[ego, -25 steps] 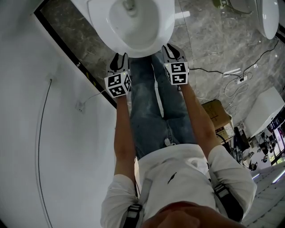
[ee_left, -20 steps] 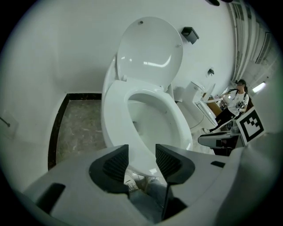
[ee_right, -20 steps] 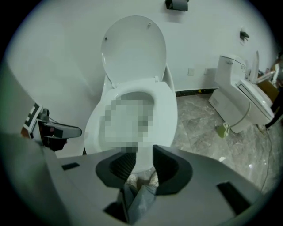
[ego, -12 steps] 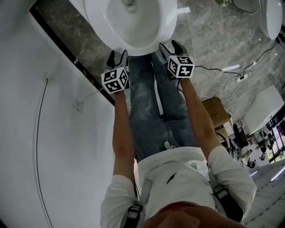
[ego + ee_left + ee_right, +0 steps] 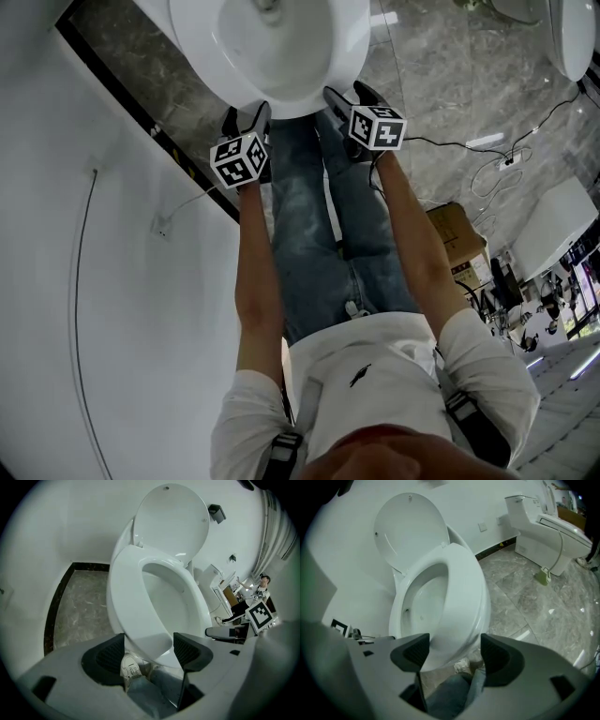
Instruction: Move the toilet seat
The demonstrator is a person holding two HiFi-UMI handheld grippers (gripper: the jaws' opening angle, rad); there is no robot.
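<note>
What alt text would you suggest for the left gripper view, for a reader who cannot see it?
The left tongs, whose jaws have just been opening, stand wide apart with the front edge of a white toilet seat between them, ungripped. The seat lies down on the bowl, with its lid raised behind it.

Left gripper [image 5: 147, 649] and right gripper [image 5: 451, 652] fingers [image 5: 499, 660] newly apart, toilet seat [image 5: 124, 588] between.

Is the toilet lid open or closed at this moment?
Open. The lid stands upright behind the bowl, and the seat lies down over the bowl, whose inside is visible.
</note>
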